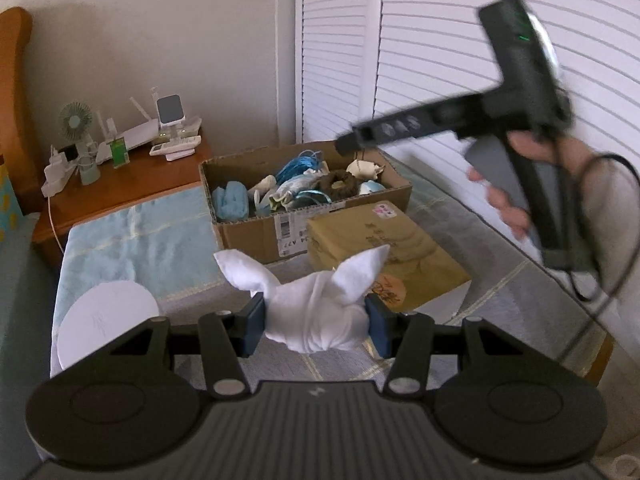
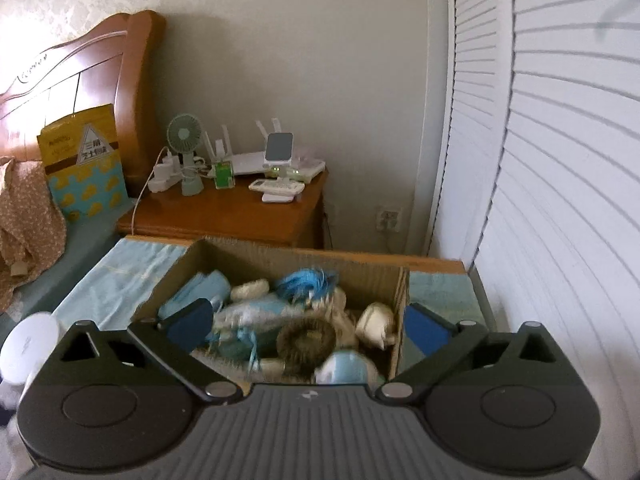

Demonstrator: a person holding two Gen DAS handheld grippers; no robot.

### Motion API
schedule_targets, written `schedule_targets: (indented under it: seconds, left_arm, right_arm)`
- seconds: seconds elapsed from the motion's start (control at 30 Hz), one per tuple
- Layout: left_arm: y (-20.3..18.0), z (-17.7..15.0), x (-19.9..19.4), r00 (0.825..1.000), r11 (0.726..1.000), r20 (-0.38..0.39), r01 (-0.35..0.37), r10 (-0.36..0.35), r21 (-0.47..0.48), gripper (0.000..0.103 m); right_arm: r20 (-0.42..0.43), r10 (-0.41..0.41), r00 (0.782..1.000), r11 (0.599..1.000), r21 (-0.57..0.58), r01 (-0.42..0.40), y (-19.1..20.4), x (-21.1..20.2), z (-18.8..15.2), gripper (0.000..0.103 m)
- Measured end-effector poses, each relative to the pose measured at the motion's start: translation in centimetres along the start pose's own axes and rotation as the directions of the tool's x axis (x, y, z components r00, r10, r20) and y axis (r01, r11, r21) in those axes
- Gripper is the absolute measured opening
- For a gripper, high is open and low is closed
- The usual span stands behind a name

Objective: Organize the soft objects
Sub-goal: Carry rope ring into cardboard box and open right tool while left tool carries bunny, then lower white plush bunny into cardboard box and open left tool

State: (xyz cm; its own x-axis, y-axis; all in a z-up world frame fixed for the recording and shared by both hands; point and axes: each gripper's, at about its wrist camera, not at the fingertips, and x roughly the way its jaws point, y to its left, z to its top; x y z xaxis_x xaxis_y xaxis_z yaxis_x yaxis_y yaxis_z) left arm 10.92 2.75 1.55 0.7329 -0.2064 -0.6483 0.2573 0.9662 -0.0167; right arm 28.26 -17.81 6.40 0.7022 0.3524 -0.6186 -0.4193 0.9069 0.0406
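A white cloth knotted into a bundle with two ear-like tips (image 1: 320, 300) sits between the blue pads of my left gripper (image 1: 316, 326), which is shut on it above the light blue mat. Beyond it stands an open cardboard box (image 1: 248, 236) filled with soft items: a brown fuzzy ring (image 1: 340, 182), blue string (image 1: 300, 164) and a pale blue cloth (image 1: 230, 200). My right gripper (image 2: 308, 326) hovers over that box (image 2: 280, 256) with its jaws wide open and nothing between them; the fuzzy ring (image 2: 306, 340) lies just below. In the left wrist view a hand (image 1: 532, 148) holds that gripper above the box's right end.
A tan wrapped parcel (image 1: 380, 252) lies in front of the box. A white round disc (image 1: 106, 320) rests at the mat's left. A wooden nightstand (image 2: 232, 208) with a fan, router and remote stands behind. White louvred doors (image 2: 540, 160) run along the right.
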Motion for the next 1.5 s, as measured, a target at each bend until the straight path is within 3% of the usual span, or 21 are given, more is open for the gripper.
schedule_targets:
  seconds: [0.37, 0.77, 1.0, 1.07, 1.13, 1.17, 1.37, 1.5]
  left_arm:
    - [1.0, 3.3, 1.6, 1.0, 1.0, 0.01, 0.001, -0.001, 0.025, 0.052]
    - [0.9, 10.5, 7.5, 1.0, 0.999, 0.01, 0.015, -0.015, -0.031, 0.052]
    - [1.8, 12.8, 12.2, 1.0, 0.998, -0.023, -0.022, 0.021, -0.063, 0.053]
    - [2.0, 13.2, 13.1, 1.0, 0.996, -0.018, -0.018, 0.017, -0.088, 0.058]
    - [2.0, 13.4, 13.6, 0.999, 0.993, -0.004, -0.039, 0.039, -0.107, 0.088]
    - [1.9, 13.5, 13.6, 0.999, 0.993, 0.01, -0.051, 0.052, -0.107, 0.094]
    - [1.6, 12.4, 11.2, 0.988, 0.988, 0.074, -0.129, 0.135, -0.084, 0.102]
    - [0.7, 10.3, 8.6, 0.969, 0.976, 0.121, -0.217, 0.217, -0.016, 0.102]
  right_arm:
    - [-0.07, -0.104, 0.992, 0.994, -0.028, 0.102, 1.6, -4.1, -4.7, 0.103]
    - [-0.056, -0.097, 0.994, 0.995, -0.031, 0.096, 2.4, -8.2, -7.2, 0.103]
    - [-0.043, -0.109, 0.993, 0.994, -0.036, 0.107, 2.3, -9.2, -7.3, 0.103]
    - [-0.043, -0.109, 0.993, 0.994, -0.035, 0.108, 2.2, -9.2, -7.3, 0.103]
    - [-0.045, -0.108, 0.993, 0.994, -0.036, 0.106, 2.1, -9.2, -7.4, 0.103]
    - [-0.046, -0.109, 0.993, 0.994, -0.034, 0.108, 2.0, -9.2, -7.4, 0.103]
    - [-0.044, -0.11, 0.993, 0.994, -0.02, 0.109, 1.5, -9.5, -7.5, 0.103]
    - [-0.052, -0.121, 0.991, 0.993, -0.013, 0.121, 1.4, -9.6, -7.4, 0.103]
